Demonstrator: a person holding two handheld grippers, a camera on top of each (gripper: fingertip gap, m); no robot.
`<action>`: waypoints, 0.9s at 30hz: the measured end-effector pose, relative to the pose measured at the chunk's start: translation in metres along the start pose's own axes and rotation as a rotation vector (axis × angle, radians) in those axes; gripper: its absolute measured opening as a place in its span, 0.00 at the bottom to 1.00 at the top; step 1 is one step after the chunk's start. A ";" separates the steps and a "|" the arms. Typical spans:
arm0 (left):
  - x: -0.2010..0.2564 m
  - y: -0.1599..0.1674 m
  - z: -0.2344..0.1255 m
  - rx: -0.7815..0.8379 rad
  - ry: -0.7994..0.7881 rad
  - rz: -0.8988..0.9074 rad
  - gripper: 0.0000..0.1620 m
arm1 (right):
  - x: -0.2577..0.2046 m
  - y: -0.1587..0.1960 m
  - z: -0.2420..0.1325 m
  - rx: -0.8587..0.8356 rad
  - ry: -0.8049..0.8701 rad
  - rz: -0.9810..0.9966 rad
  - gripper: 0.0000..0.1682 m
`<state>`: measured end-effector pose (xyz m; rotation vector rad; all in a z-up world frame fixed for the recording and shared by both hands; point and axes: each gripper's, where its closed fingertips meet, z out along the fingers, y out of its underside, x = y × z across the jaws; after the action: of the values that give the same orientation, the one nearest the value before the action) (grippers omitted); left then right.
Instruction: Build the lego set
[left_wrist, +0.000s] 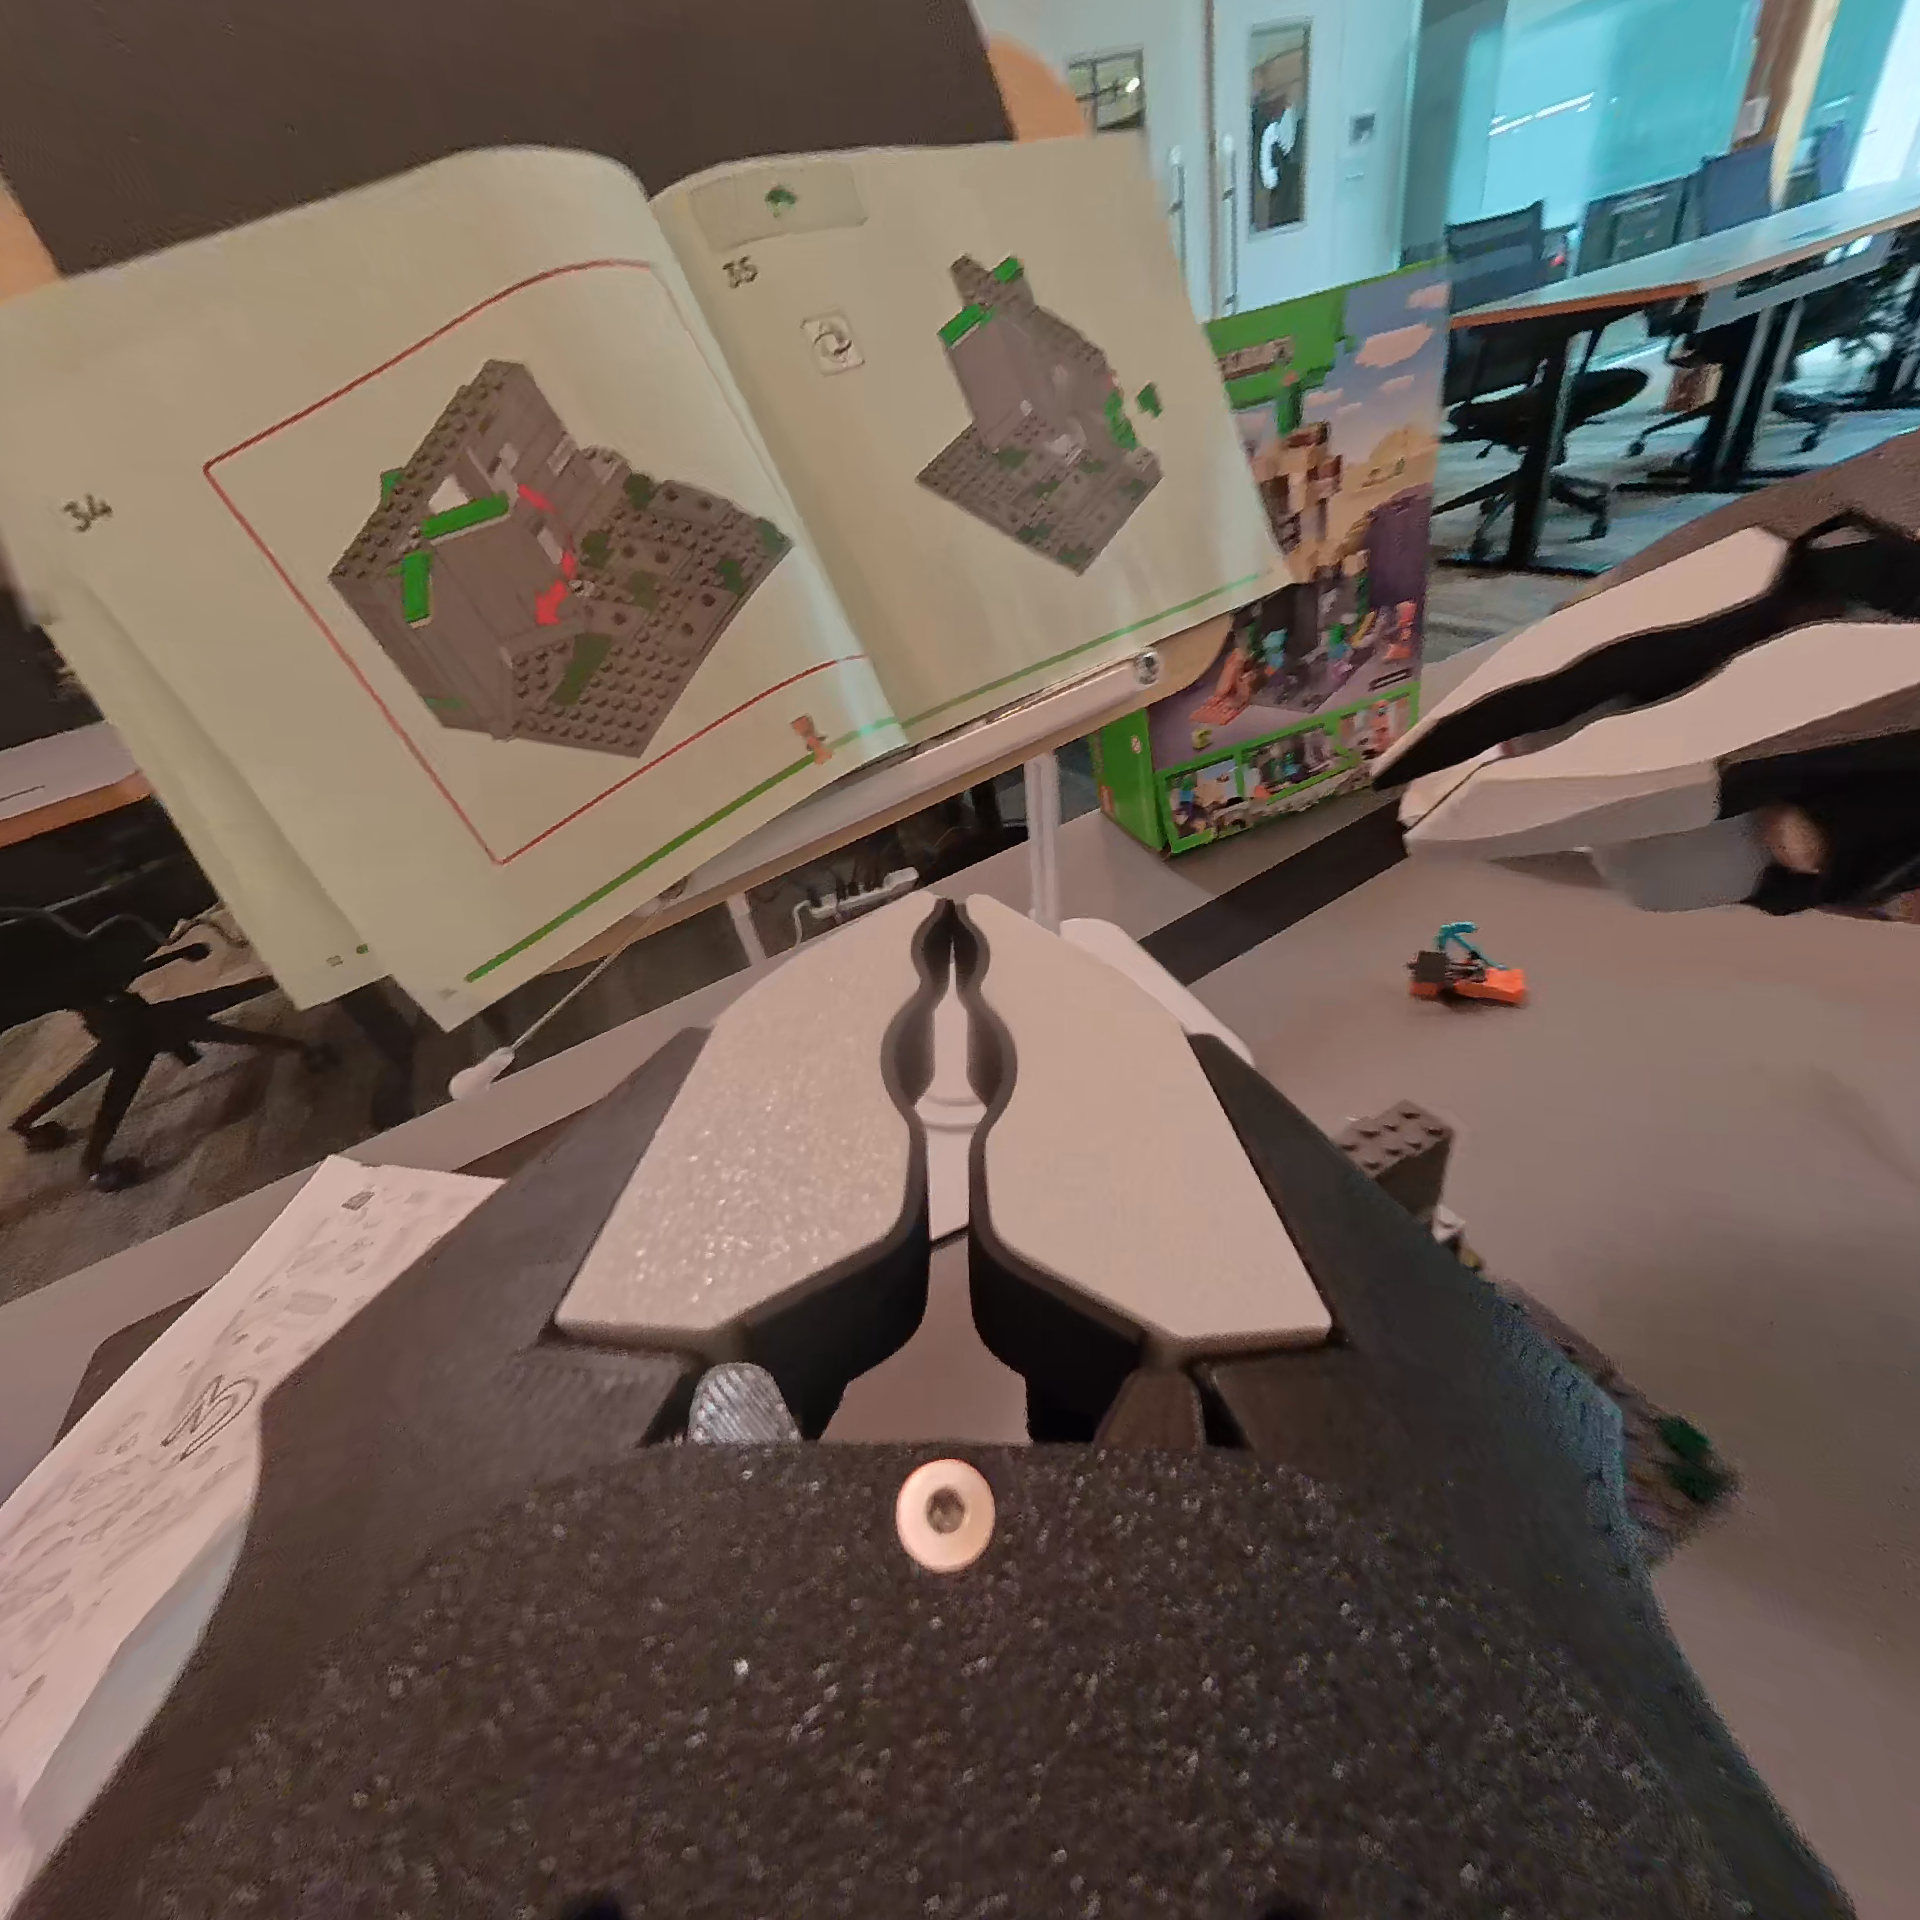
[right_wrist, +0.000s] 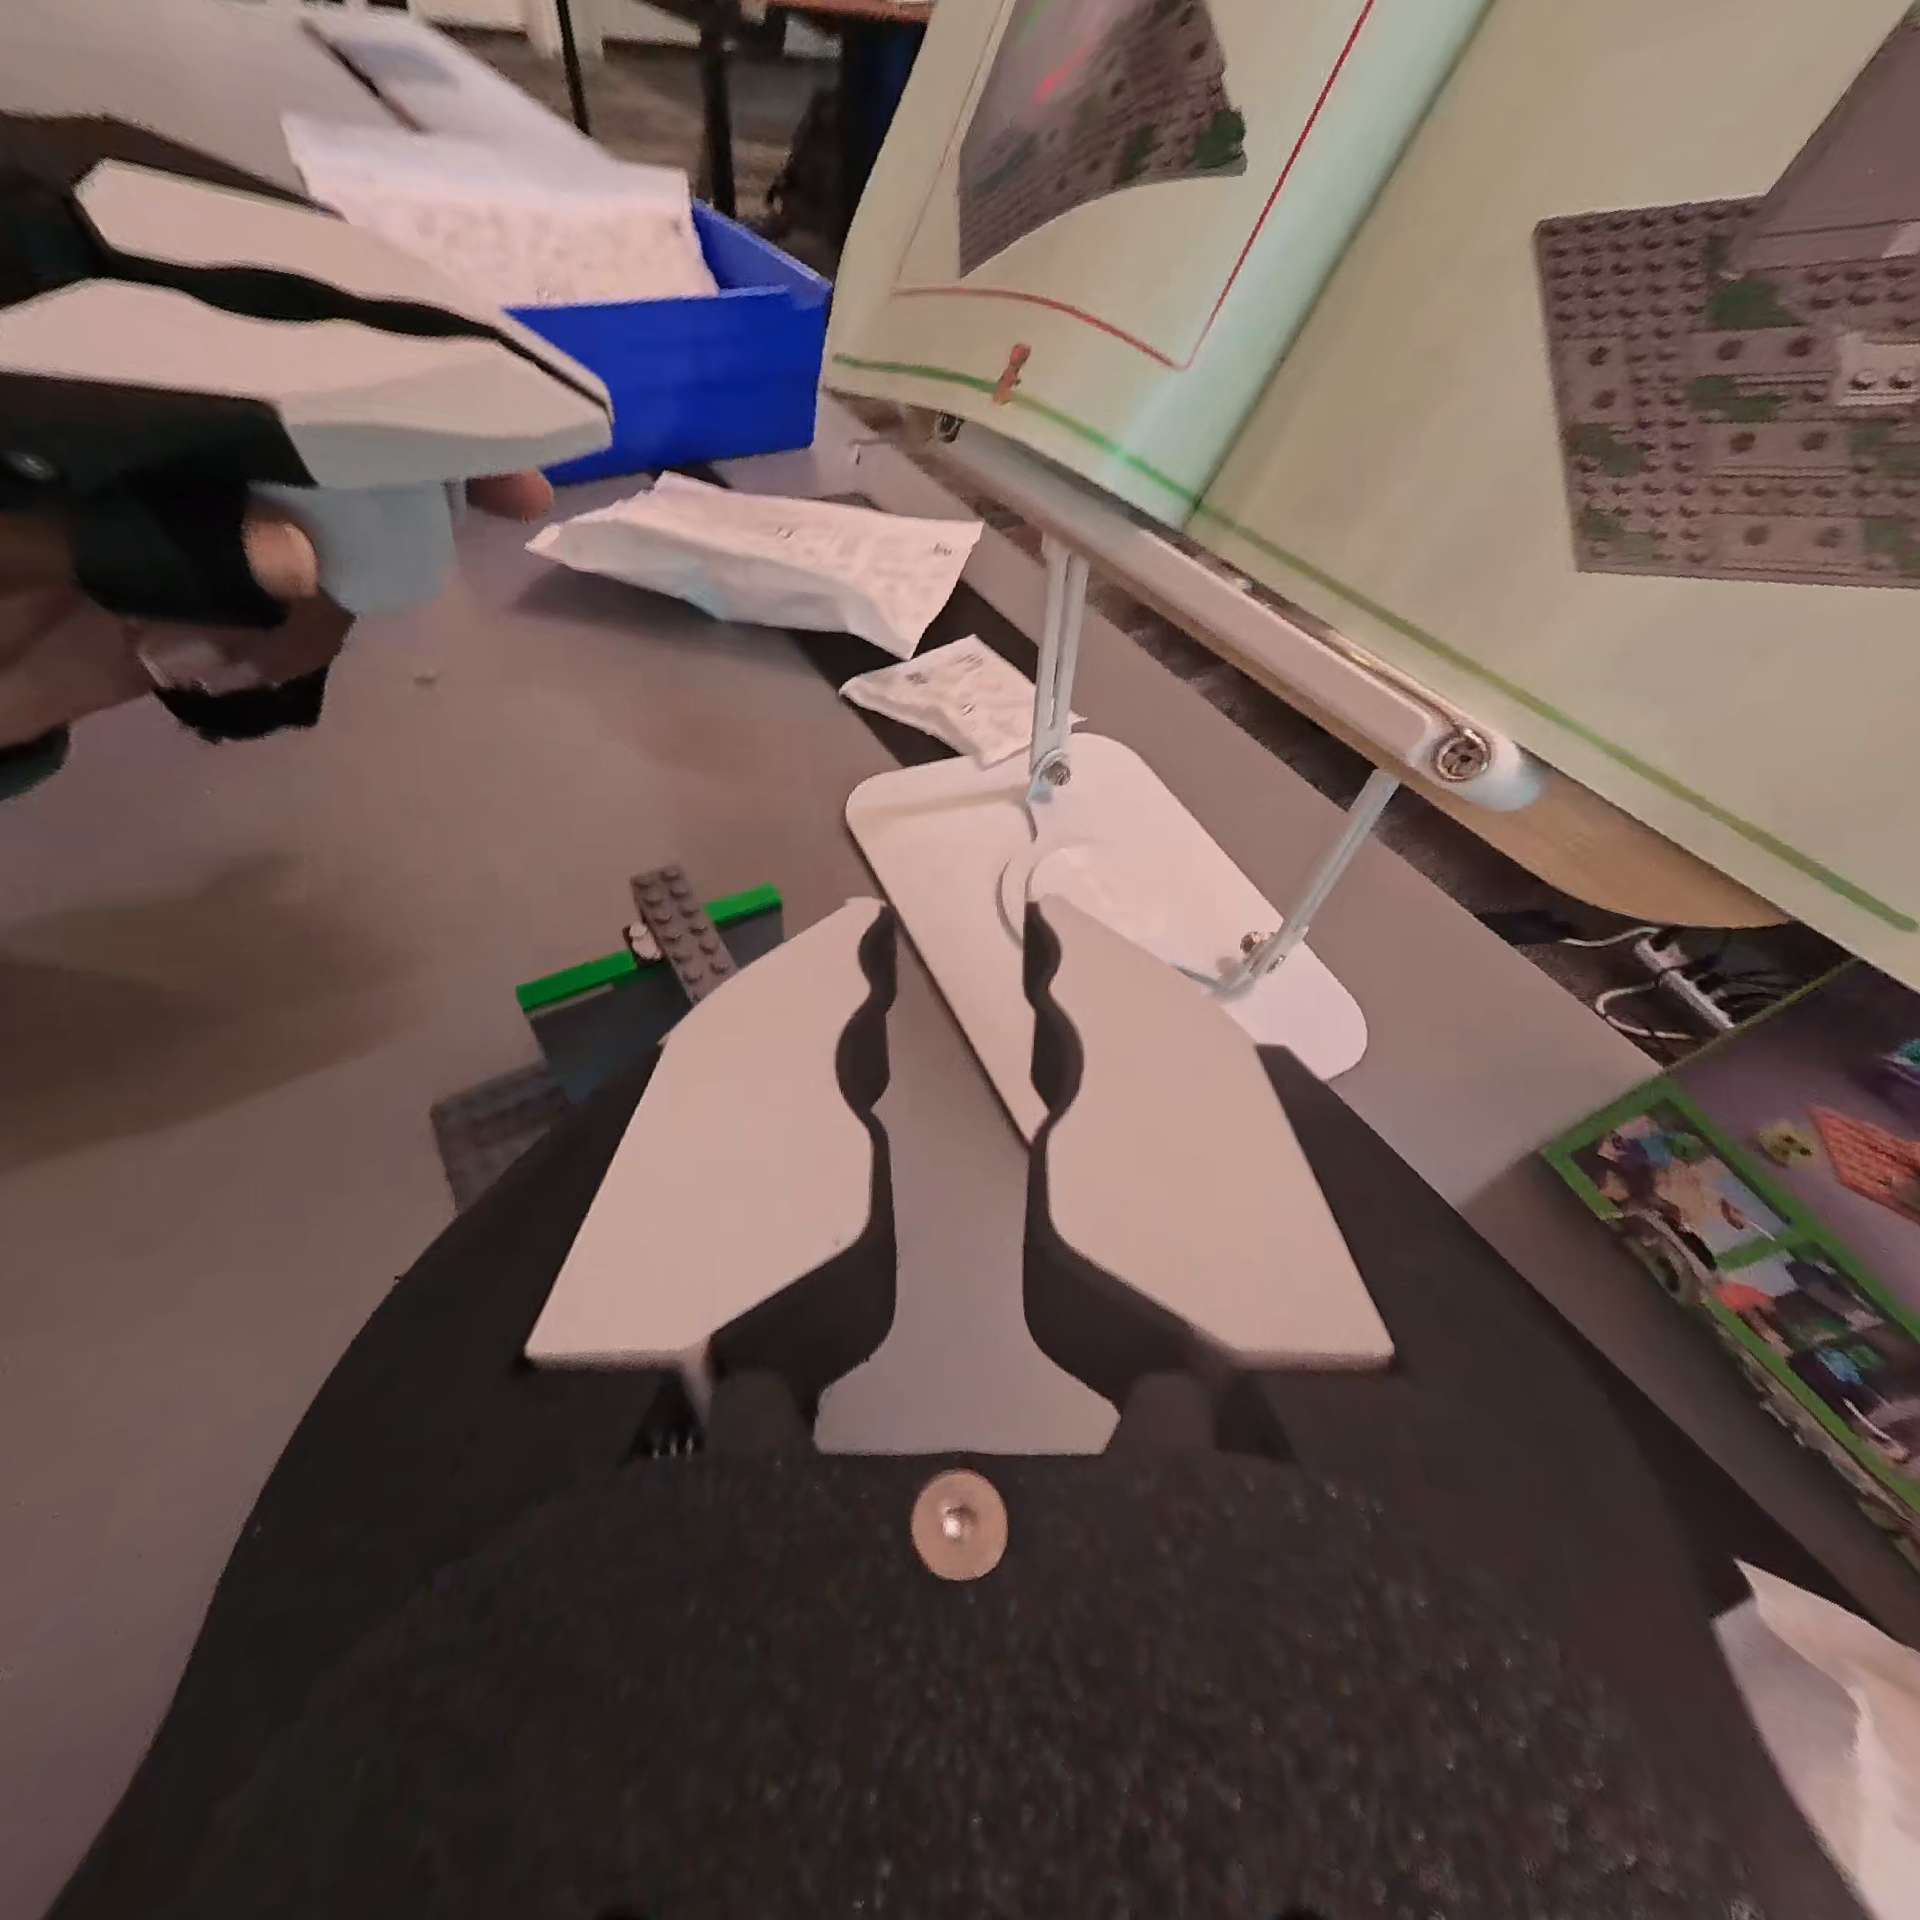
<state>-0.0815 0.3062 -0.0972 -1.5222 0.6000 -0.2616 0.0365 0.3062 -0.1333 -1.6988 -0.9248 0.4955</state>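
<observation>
While both claws hang empty, left claw (left_wrist: 951, 920) clenched, right claw (right_wrist: 956, 914) released, grey lego build (right_wrist: 665, 966) upright.

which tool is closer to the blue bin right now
Left. In the right wrist view the left tool hangs with its tips just beside the blue bin; the right tool sits farther back by the stand.

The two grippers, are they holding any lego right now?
No, both are empty. The left gripper has its fingers closed together on nothing, and the right gripper is open, with only the white stand base showing in its gap.
</observation>
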 end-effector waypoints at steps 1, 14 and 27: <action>-0.006 0.004 0.003 -0.011 -0.018 -0.003 0.00 | 0.000 -0.003 0.003 0.016 0.013 -0.001 0.14; -0.071 0.088 0.042 -0.163 -0.083 -0.315 0.07 | 0.051 -0.099 0.119 -0.189 0.227 -0.583 0.00; -0.112 0.065 0.077 0.180 0.183 -1.023 0.25 | 0.057 -0.097 0.160 -0.316 0.311 -0.704 0.00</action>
<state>-0.1479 0.4339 -0.1429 -1.5233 -0.1201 -1.2068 -0.0757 0.4598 -0.0872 -1.5267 -1.3227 -0.3898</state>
